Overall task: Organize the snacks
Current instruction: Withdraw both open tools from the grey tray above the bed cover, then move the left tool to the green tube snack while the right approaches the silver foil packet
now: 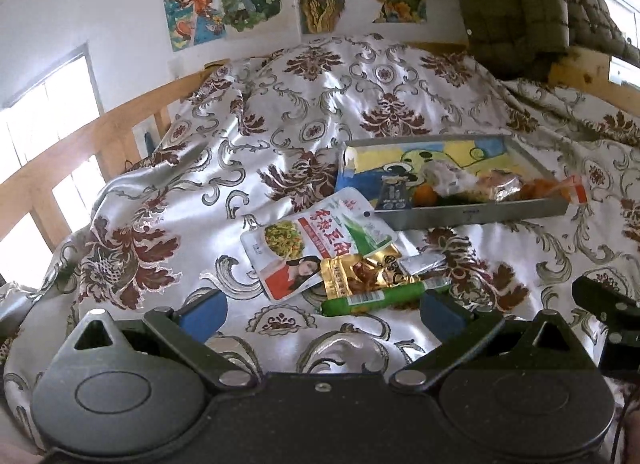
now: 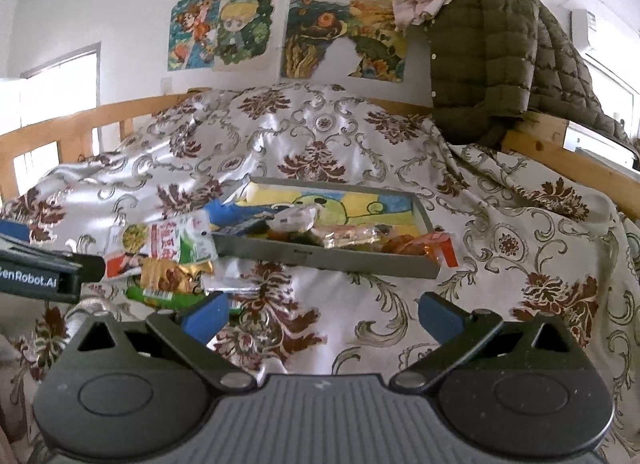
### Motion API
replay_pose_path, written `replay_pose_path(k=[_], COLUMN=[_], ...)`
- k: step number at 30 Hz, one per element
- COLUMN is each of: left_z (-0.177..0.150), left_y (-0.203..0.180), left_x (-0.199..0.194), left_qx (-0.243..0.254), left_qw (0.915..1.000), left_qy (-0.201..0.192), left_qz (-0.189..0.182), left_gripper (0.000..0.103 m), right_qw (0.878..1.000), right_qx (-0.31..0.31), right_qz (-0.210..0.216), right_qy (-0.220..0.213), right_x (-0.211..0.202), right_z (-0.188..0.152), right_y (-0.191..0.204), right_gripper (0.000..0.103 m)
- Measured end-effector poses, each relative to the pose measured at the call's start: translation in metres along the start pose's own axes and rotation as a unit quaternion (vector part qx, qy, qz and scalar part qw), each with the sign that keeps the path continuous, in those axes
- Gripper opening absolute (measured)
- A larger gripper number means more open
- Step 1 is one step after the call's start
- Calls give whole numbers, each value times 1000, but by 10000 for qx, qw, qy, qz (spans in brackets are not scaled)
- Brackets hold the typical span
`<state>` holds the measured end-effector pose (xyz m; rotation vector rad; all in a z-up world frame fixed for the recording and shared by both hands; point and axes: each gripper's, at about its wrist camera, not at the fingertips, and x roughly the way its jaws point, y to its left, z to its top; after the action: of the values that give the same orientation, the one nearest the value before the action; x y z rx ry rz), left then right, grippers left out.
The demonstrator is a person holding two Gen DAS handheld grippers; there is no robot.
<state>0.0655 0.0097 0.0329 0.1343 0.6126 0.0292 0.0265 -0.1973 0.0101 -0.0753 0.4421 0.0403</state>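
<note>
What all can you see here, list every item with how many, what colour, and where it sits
tray: one, grey, cartoon-printed base, on the bedspread
snacks in tray: several, orange and clear wrappers, near its front wall; exact count unclear
white pouch: one, white, red and green, left of the tray
gold packet: one, gold, overlapping the pouch's lower edge
green sausage stick: one, green, just in front of the gold packet
silver packet: one, beside the gold packet
bedspread: one, silvery with maroon floral pattern
jacket: one, olive, quilted, over the bed rail
posters: several, multicoloured, on the wall
left tool: open, blue pads
right tool: open, blue pads
</note>
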Motion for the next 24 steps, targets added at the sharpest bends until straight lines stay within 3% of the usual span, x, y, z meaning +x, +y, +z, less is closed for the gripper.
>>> replay_pose_path(k=[13,24], left_z=[10,7], left_y=[18,17], left_x=[26,48], left_qx=[-38,128], left_qw=[9989,9978], left_qy=[464,630], left_qz=[12,152], left_gripper=[102,102], right_qw=[9996,9980], right_qx=[-237,142], right_qz=[49,345], right_qy=[145,503], right_x=[12,31], right_z=[-1,0], right_y=[15,4], right_gripper=[103,103])
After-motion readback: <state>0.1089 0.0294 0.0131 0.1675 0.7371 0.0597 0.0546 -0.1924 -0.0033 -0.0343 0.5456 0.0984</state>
